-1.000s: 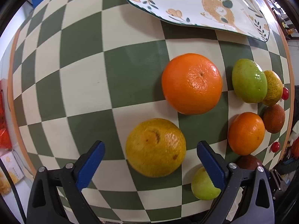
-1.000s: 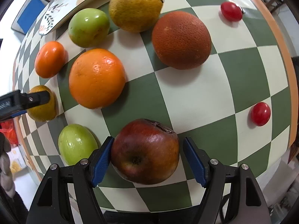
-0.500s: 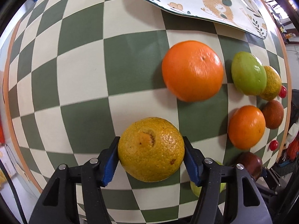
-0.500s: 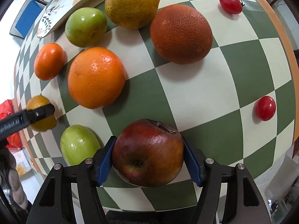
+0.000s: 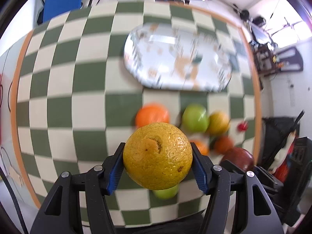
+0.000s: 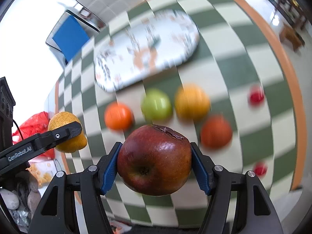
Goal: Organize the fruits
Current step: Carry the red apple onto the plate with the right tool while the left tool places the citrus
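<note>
Fruits (image 6: 156, 105) below blur; tongs (image 5: 158, 163) hide part of yellow orange (image 5: 158, 156).

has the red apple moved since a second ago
Yes. The red apple, clamped in the right claw, has been lifted off the checkered table, which now looks farther below.

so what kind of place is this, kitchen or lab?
Probably a lab or workshop staged as a dining table: checked tablecloth, patterned tray, but cluttered equipment shelves stand behind it.
</note>
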The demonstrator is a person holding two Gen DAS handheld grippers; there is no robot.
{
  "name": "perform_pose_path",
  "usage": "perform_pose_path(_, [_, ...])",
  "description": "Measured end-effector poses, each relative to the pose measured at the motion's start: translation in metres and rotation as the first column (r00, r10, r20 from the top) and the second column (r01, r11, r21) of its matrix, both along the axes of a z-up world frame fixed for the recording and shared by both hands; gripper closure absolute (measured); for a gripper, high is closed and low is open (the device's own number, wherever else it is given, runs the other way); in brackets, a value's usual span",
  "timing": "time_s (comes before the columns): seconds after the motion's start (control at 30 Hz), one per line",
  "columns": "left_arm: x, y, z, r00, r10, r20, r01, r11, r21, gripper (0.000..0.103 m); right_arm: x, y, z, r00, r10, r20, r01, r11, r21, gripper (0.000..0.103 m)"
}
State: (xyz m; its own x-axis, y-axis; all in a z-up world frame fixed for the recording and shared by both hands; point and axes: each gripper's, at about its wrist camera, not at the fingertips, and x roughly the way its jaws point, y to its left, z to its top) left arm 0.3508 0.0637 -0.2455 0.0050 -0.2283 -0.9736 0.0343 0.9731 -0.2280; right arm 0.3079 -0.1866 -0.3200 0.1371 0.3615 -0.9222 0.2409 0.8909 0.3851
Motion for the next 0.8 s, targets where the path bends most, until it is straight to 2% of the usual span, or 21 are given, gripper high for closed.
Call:
perform_pose_path(0.03, [0.018,-0.006,0.007,1.0,0.014,0.007,-0.014,1.0,-0.001,0.043,0.021,-0.004,0.003,1.0,0.012,0.014,-0.012,1.0,-0.011,0.033])
perform_pose_path(0.1, [0.044,-0.026,0.003,0.999,0.032,0.02,-0.033,0.999,0.01,0.043,0.06,-0.007,0.003,0.999,0.038,0.036,-0.036,0.999,-0.039,0.033])
perform_pose_path(0.13, [0.062,-0.042,-0.005,0.999,0.045,0.021,-0.046,0.999,0.016,0.043,0.076,-0.006,0.002,0.998,0.049,0.038,-0.047,0.998,-0.052,0.033])
perform_pose_path(0.27, [0.125,-0.047,-0.037,0.995,0.1,-0.022,-0.099,0.995,0.021,0.043,0.152,0.002,-0.021,0.99,0.137,0.038,-0.131,0.983,-0.129,0.033])
perform_pose_path(0.4, [0.169,-0.055,-0.064,0.992,0.11,-0.061,-0.108,0.993,0.044,0.043,0.212,0.011,-0.053,0.97,0.245,0.005,-0.239,0.949,-0.205,0.033])
perform_pose_path(0.5, [0.192,-0.06,-0.085,0.987,0.122,-0.1,-0.119,0.992,0.036,0.043,0.237,0.019,-0.07,0.948,0.319,-0.027,-0.315,0.918,-0.242,0.033])
perform_pose_path(0.6, [0.206,-0.062,-0.102,0.98,0.138,-0.145,-0.134,0.99,0.035,0.043,0.249,0.018,-0.079,0.933,0.354,-0.056,-0.357,0.902,-0.243,0.033])
perform_pose_path(0.73, [0.21,-0.065,-0.117,0.975,0.144,-0.171,-0.138,0.989,0.048,0.043,0.258,0.016,-0.087,0.919,0.382,-0.1,-0.395,0.893,-0.217,0.033])
perform_pose_path(0.8, [0.209,-0.068,-0.121,0.973,0.142,-0.182,-0.133,0.989,0.061,0.043,0.26,0.013,-0.092,0.921,0.371,-0.116,-0.387,0.899,-0.205,0.032])
